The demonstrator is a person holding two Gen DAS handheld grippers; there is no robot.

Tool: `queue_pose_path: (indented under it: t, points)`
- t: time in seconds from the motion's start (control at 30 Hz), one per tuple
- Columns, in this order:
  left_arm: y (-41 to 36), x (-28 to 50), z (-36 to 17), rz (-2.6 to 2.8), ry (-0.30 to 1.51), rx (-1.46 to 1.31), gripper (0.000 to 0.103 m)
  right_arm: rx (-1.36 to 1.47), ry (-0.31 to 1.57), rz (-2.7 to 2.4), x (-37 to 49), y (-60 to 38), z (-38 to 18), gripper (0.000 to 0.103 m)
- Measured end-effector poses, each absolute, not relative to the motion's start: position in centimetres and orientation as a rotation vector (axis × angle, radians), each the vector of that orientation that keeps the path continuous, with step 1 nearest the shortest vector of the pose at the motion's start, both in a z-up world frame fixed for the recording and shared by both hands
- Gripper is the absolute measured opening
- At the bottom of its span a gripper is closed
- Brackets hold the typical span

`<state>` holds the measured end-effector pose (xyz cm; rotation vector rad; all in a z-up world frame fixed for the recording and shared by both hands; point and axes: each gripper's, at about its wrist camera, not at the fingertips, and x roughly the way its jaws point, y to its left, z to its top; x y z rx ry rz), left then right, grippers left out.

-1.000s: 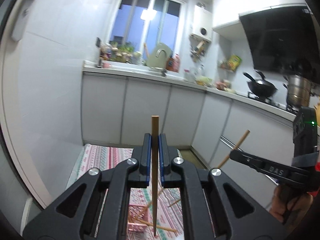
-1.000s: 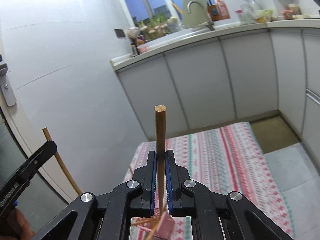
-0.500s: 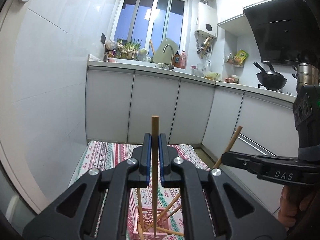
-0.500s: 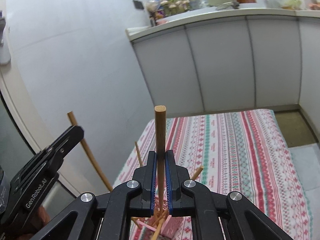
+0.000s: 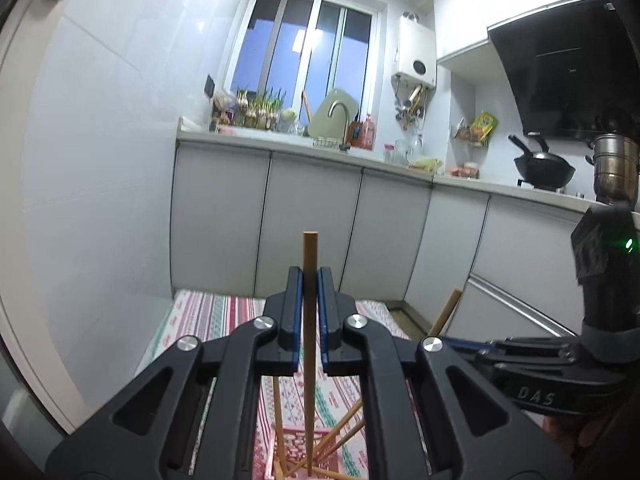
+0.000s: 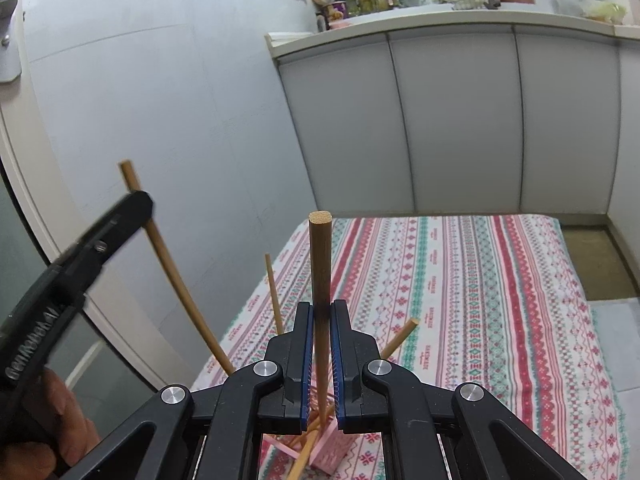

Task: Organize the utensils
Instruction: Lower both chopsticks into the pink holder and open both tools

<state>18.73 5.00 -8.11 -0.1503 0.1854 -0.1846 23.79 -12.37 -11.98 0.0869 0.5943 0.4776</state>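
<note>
My left gripper (image 5: 310, 276) is shut on an upright wooden chopstick (image 5: 310, 248). Its lower end points into a pink slotted holder (image 5: 326, 438), where several chopsticks lean. My right gripper (image 6: 320, 309) is shut on a second, thicker-looking chopstick (image 6: 320, 260), upright over the same pink holder (image 6: 332, 454). In the right wrist view the left gripper (image 6: 138, 202) comes in from the left with its chopstick (image 6: 172, 276) slanting down towards the holder. The left wrist view shows the right gripper (image 5: 442, 340) low on the right with its chopstick (image 5: 446, 314). Whether either stick touches the holder's bottom is hidden.
The holder stands on a table under a red, green and white striped cloth (image 6: 460, 300). A white wall (image 6: 180, 100) runs along the left, and grey kitchen cabinets (image 6: 460, 120) stand behind. A hand (image 6: 44, 432) holds the left gripper. Floor (image 6: 600, 264) shows beyond the table's right side.
Both grippers have come down towards the table with their chopsticks still held. The pink holder and the sticks in it now lie closer under both.
</note>
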Motion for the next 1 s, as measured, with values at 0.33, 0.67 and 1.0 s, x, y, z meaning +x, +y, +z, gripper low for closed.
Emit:
queue_pose_path:
  t: [0.33,0.67,1.0]
  points:
    - [4.0,19.4,-10.1,-0.191,0.207,-0.121,0.008,0.063,0.648,0.488,24.4,-11.7,-13.5,0.007]
    - [2.8,19.7,-11.1,-0.158,0.306,-0.028,0.008,0.051,0.724,0.501,25.0,-11.2,-15.2,0.007]
    - [3.7,20.4,-11.2,-0.162,0.428,-0.106,0.011,0.085,0.755,0.521,24.8,-11.5,-15.1,0.009]
